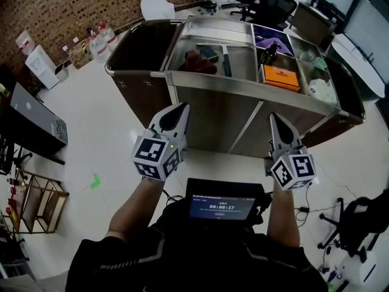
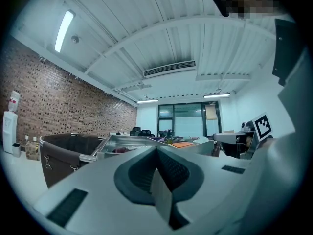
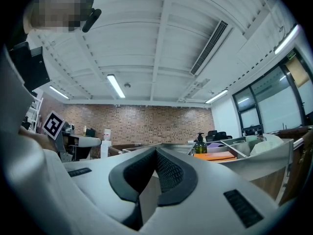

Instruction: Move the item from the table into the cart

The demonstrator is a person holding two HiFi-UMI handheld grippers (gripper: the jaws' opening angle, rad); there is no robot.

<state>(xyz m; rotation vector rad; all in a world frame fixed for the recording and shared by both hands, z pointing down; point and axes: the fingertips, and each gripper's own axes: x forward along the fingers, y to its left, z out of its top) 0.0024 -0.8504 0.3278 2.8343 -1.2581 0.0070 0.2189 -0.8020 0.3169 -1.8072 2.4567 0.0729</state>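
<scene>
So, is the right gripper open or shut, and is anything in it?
Shut and empty: the right gripper shows its jaws meeting at the tips, with nothing between them.

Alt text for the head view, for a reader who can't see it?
Two hand-held grippers, the left gripper and the right gripper, both shut and empty, point toward a steel cart just ahead. Its top holds an orange box and other items.

The cart (image 1: 213, 117) is blocking the way ahead with its steel front wall — bare floor (image 1: 103, 120) is lying open at its left, its top bins gaping upward.
</scene>
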